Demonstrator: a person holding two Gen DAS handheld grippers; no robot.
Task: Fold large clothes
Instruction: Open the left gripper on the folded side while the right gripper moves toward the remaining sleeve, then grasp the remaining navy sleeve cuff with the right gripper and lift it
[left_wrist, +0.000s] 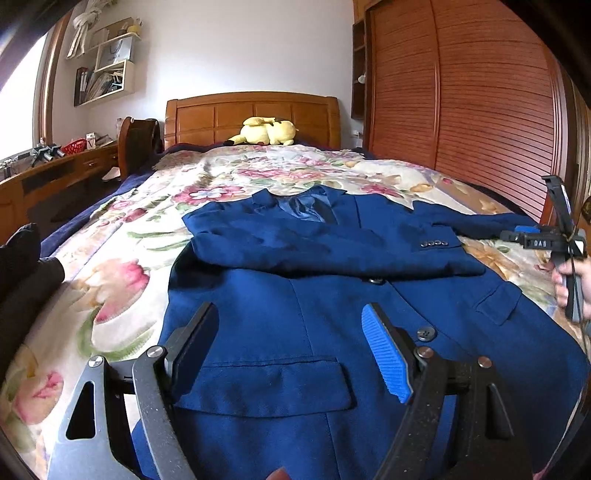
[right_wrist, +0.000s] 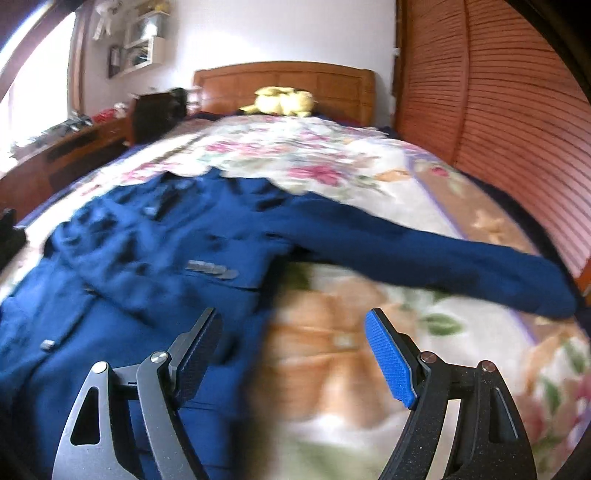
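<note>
A blue jacket (left_wrist: 295, 295) lies face up on the bed (left_wrist: 122, 273), one sleeve folded across its chest, the other (right_wrist: 424, 254) stretched out sideways. The left gripper (left_wrist: 291, 350) hangs over its hem, jaws wide and empty. The right gripper (right_wrist: 295, 354), also wide and empty, hangs beside the jacket.

A big dark blue jacket (left_wrist: 295, 280) lies flat on the bed, front side up, with its collar at the far end. One sleeve (left_wrist: 332, 251) is folded across the chest, and small buttons show at its cuff. The other sleeve (right_wrist: 424, 254) sticks straight out to the side. Two pocket flaps and two round buttons show on the front.
</note>
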